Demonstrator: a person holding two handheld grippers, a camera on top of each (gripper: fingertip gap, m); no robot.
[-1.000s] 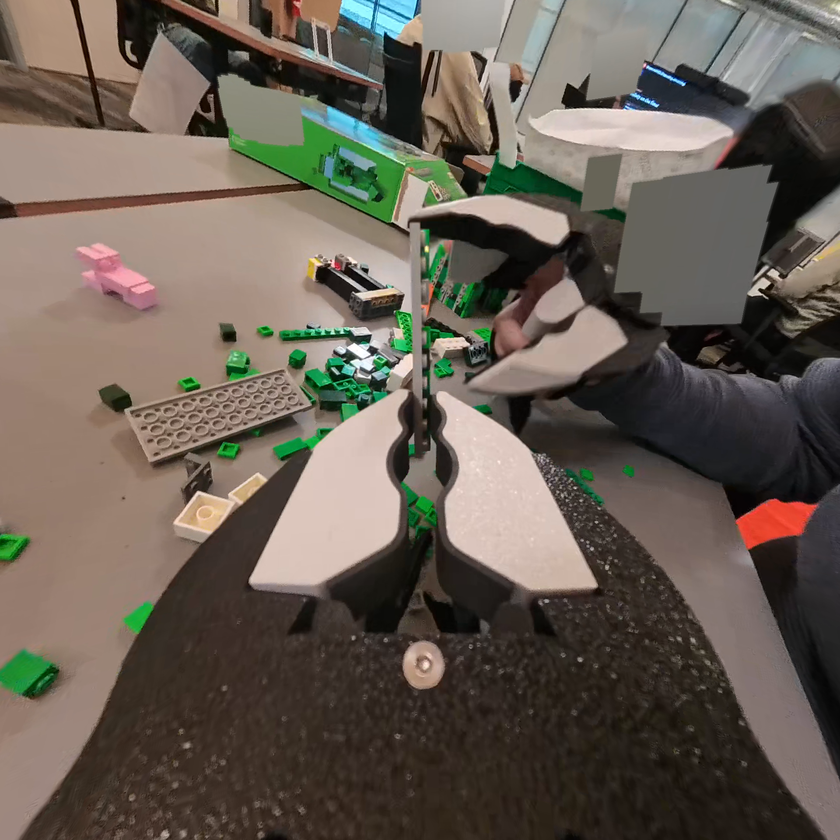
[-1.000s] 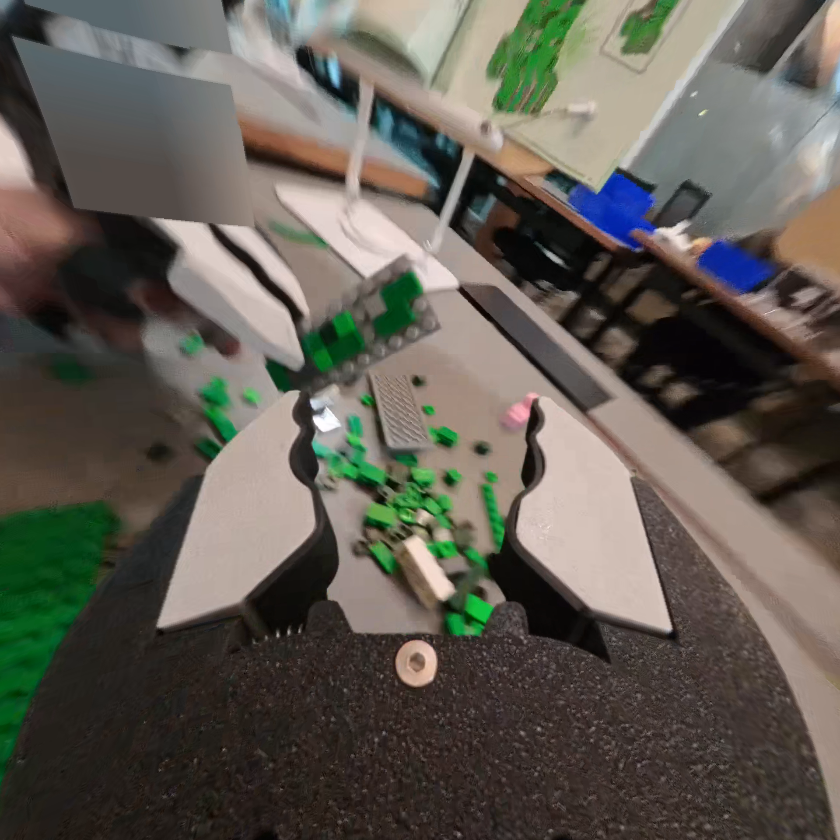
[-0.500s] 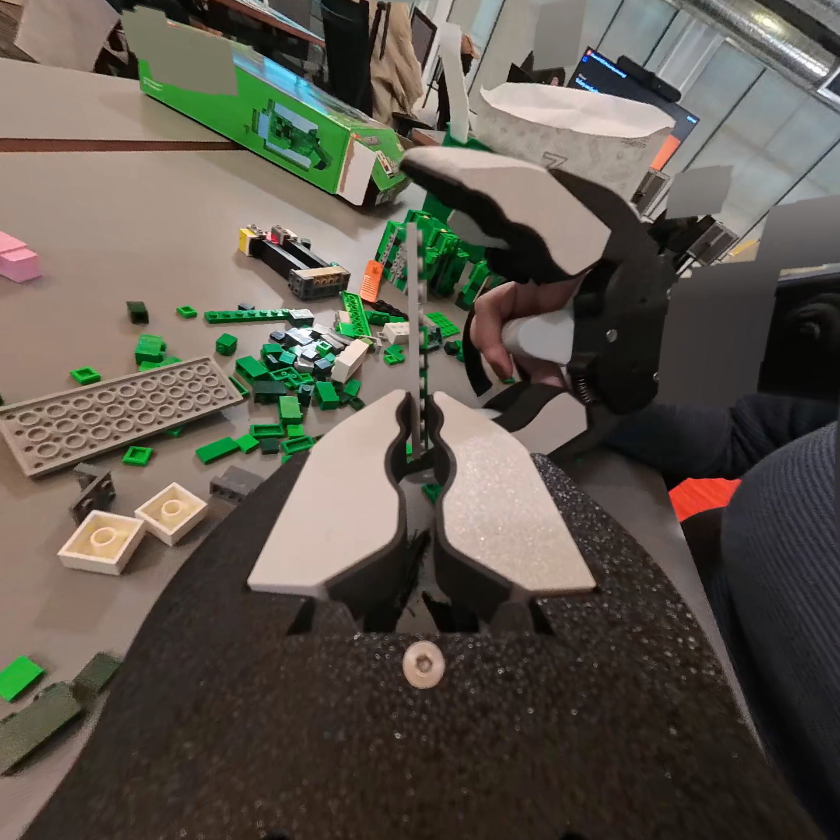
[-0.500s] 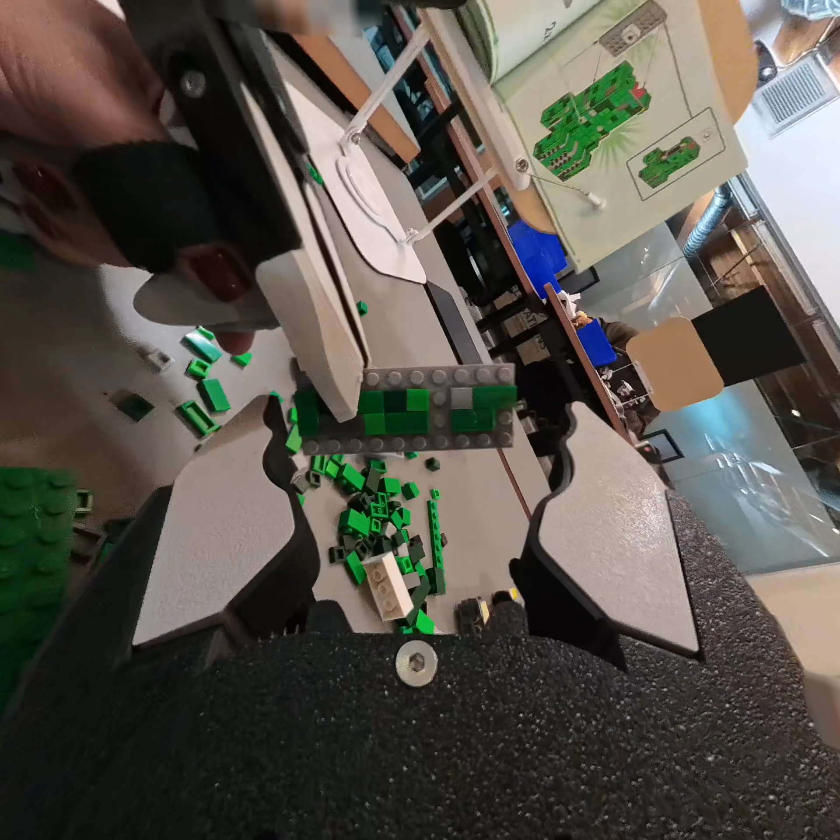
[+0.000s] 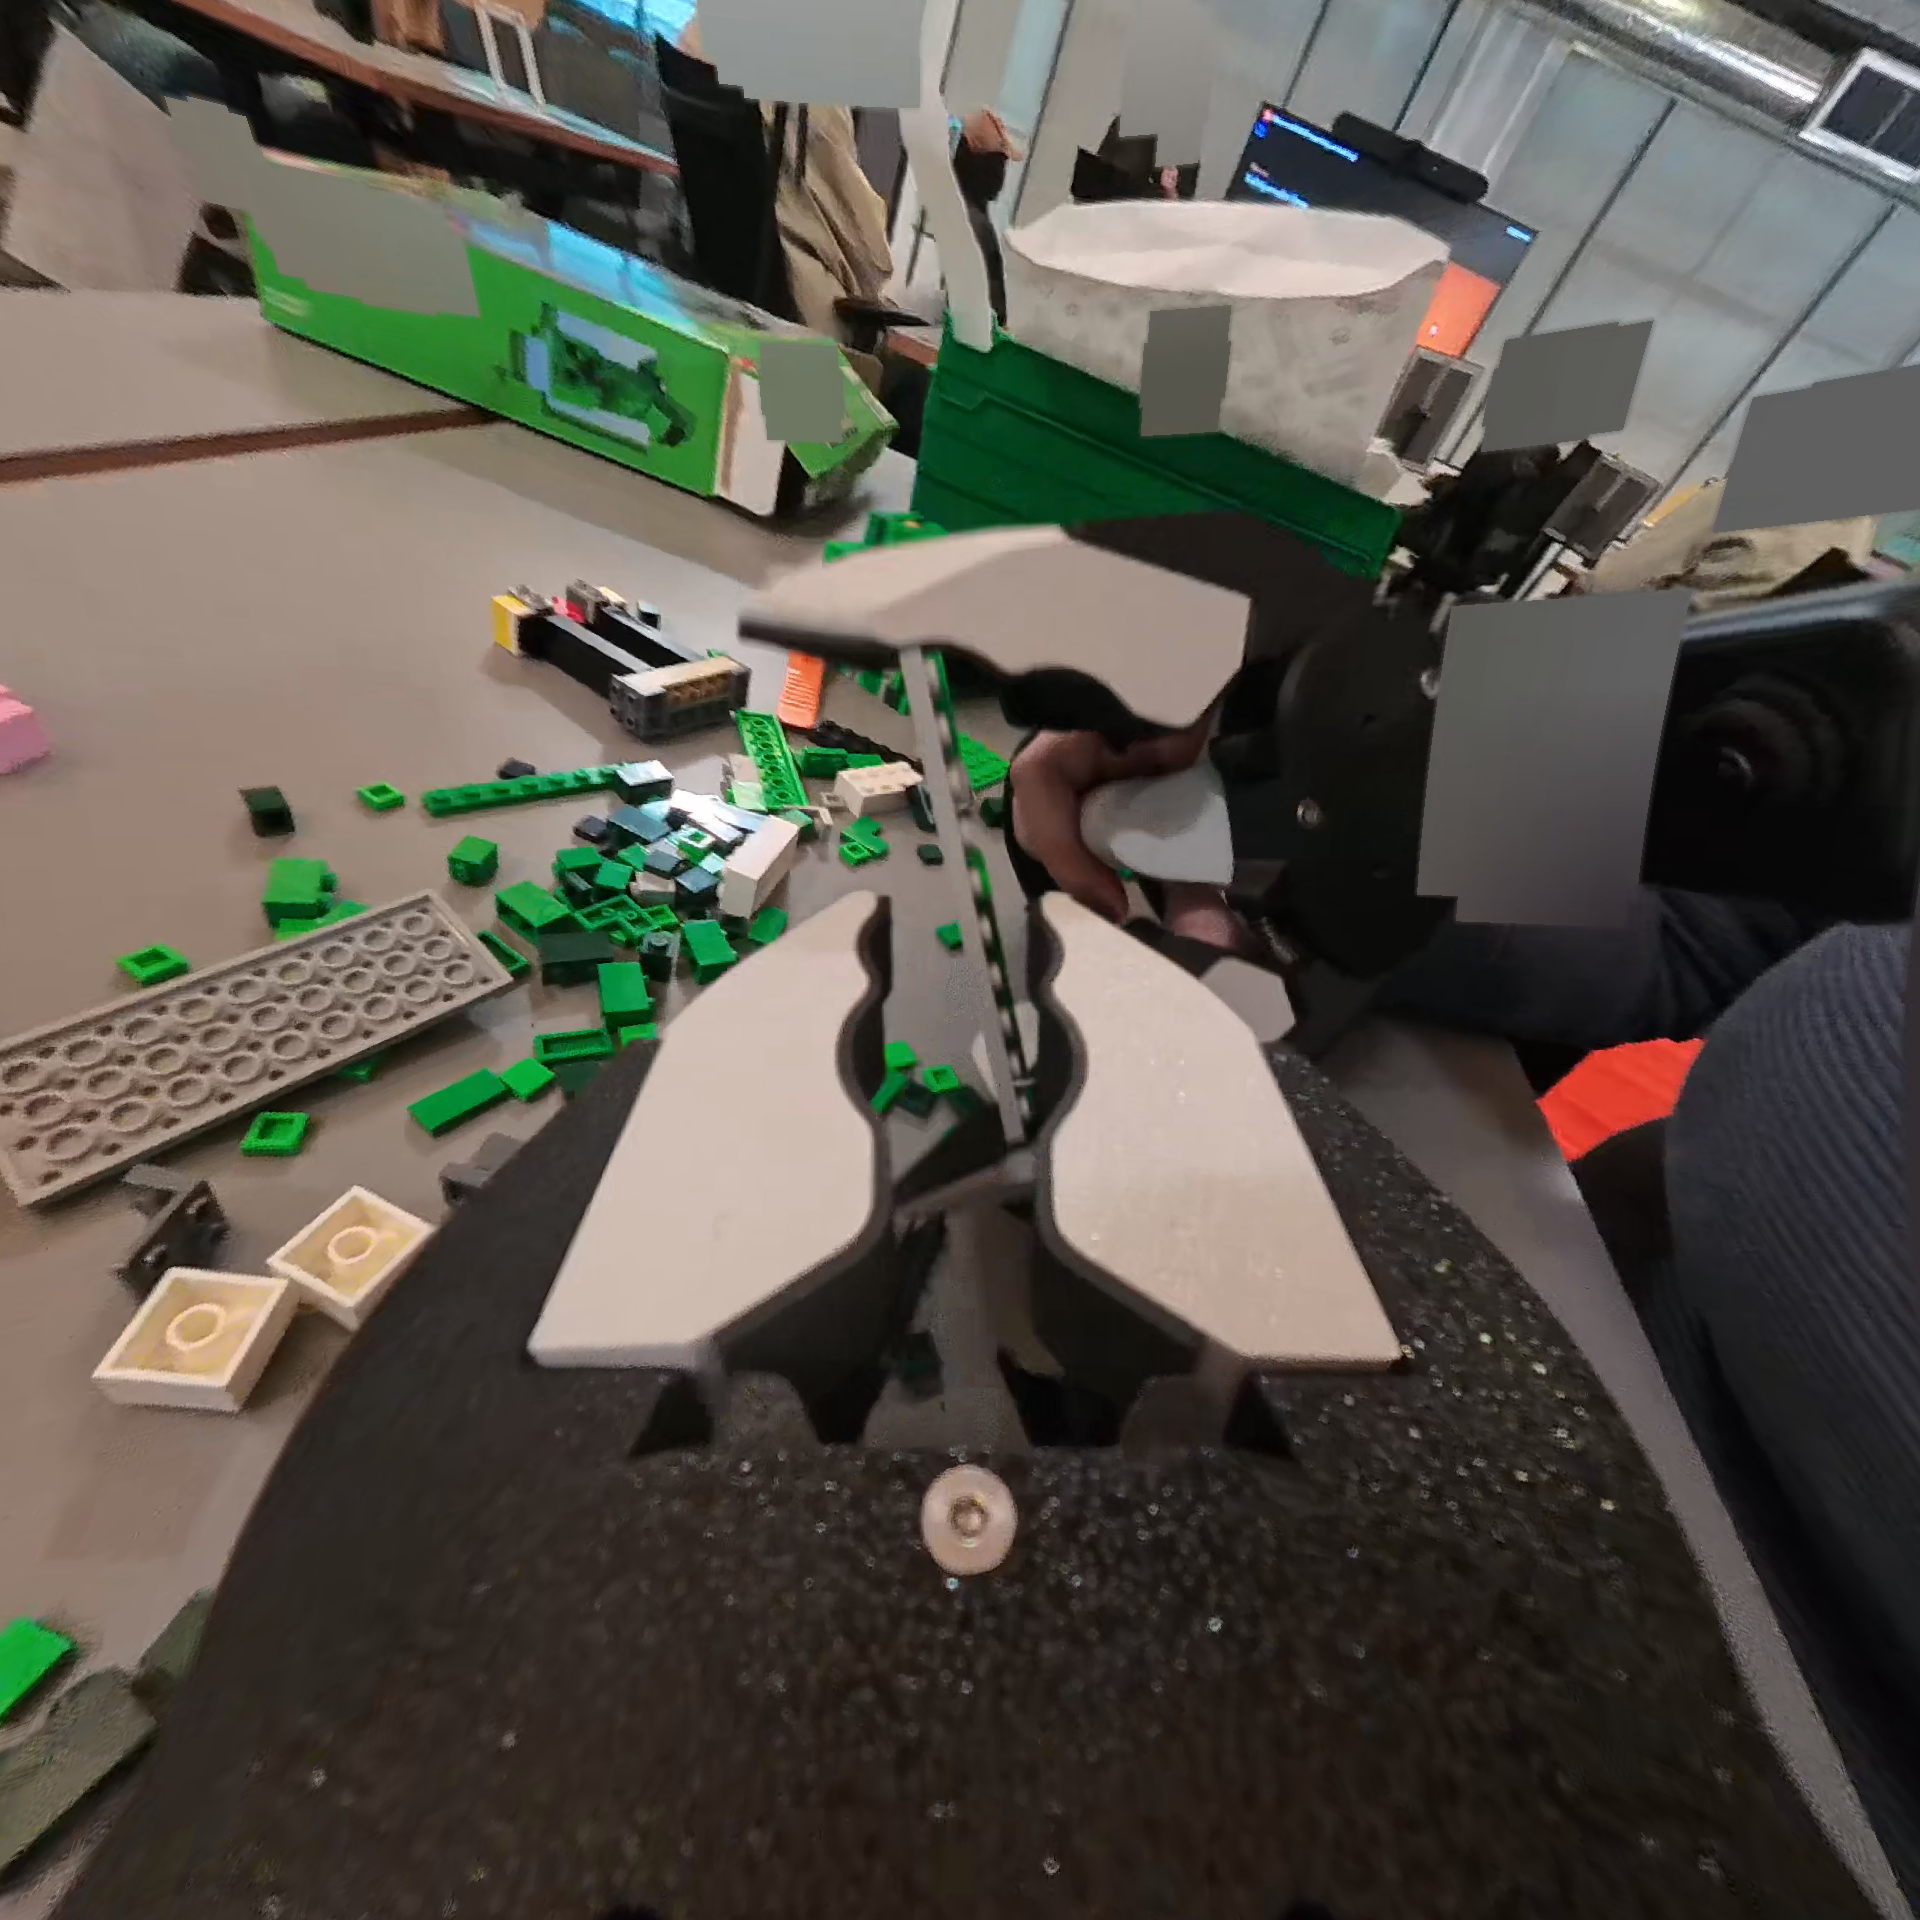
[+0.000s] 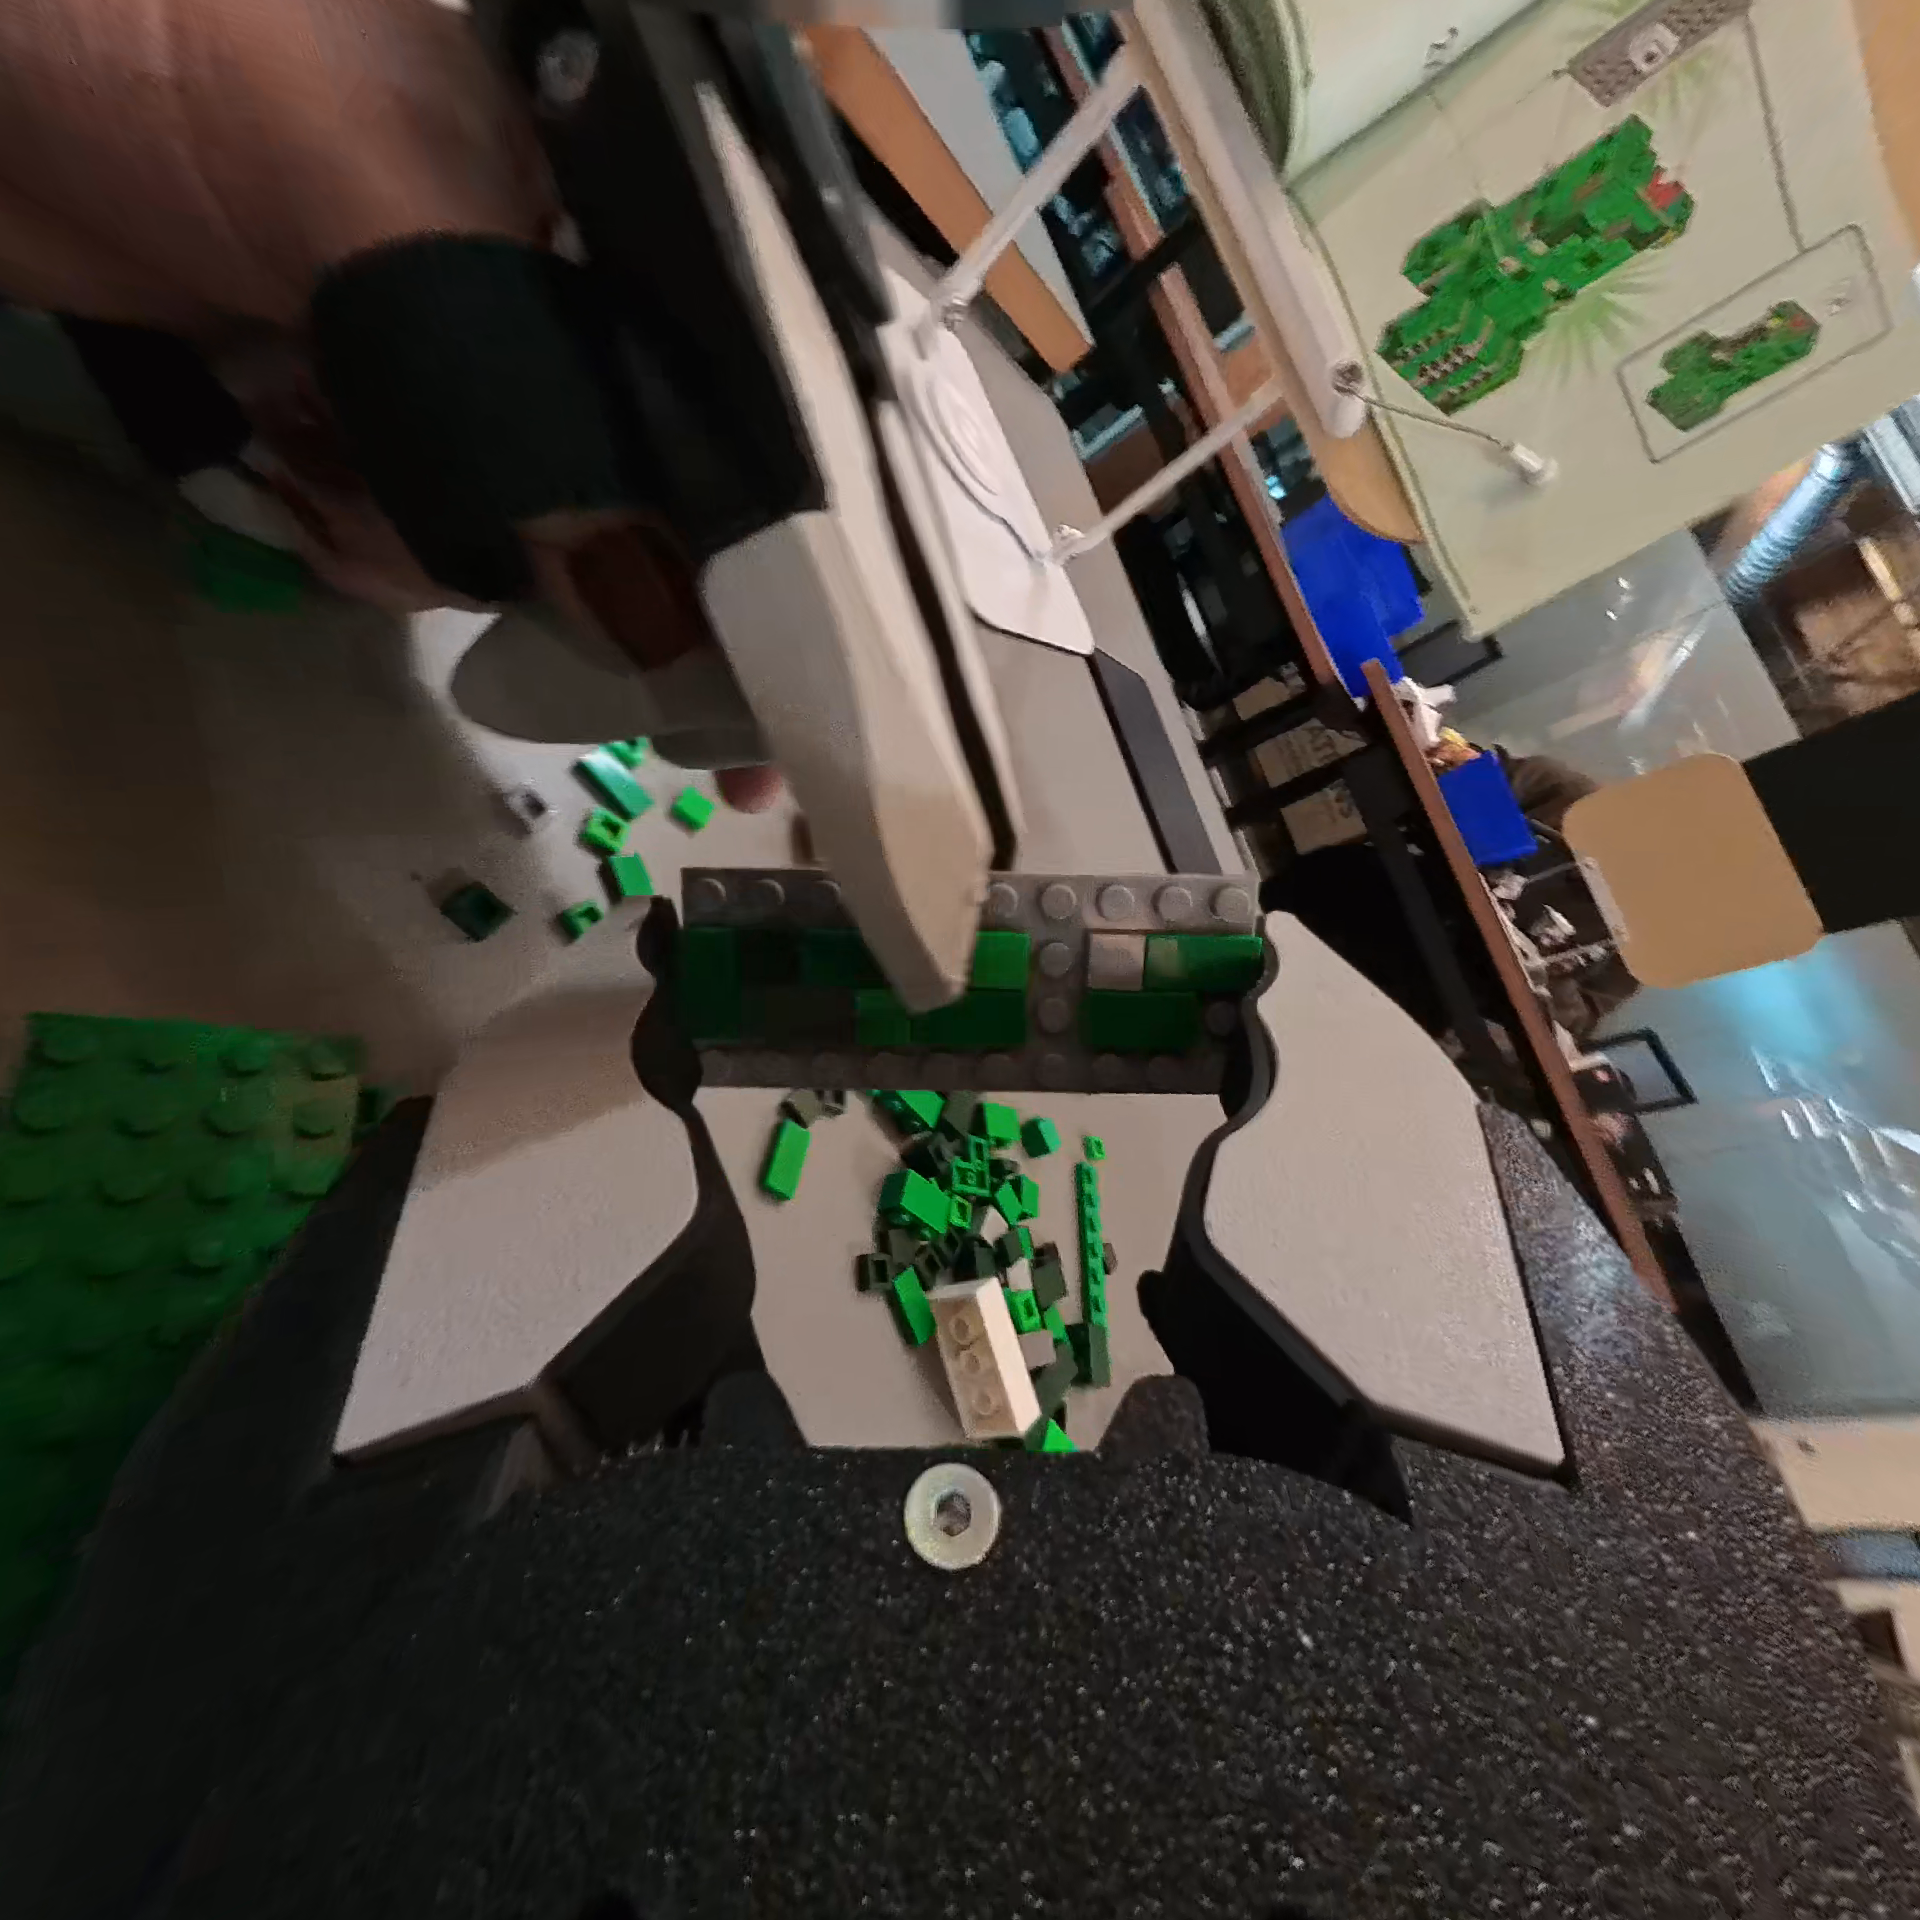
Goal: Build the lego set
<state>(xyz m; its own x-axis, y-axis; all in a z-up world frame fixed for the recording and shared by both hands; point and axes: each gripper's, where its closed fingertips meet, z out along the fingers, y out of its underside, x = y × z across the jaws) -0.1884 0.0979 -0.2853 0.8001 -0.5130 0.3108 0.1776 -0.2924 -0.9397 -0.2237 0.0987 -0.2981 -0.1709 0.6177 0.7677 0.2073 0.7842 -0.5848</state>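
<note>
- Left wrist view: left hand-held gripper has its jaws spread. The grey lego plate stands edge-on in the gap and leans on the right-side finger only.
- Right hand-held gripper pinches that plate lengthwise, one fingertip on each short end. The plate is held up off the desk, with green tiles covering most of its studded face.
- One finger of the left hand-held gripper lies across the plate's face in the right wrist view.
- Desk is plain grey. A pile of loose green pieces lies mid-desk under the plate, with a white brick in it.
- A long grey plate lies underside up toward the left edge, with two white bricks just nearer.
- A black block assembly sits past the pile, and a green box lies along the far edge.
- A pink piece is cut off at the picture's left border.
- A green baseplate sits low at the left of the right wrist view.
- An instruction sheet hangs on a white stand.
- Room: open office with glass partitions, a monitor, more desks and blue bins.
</note>
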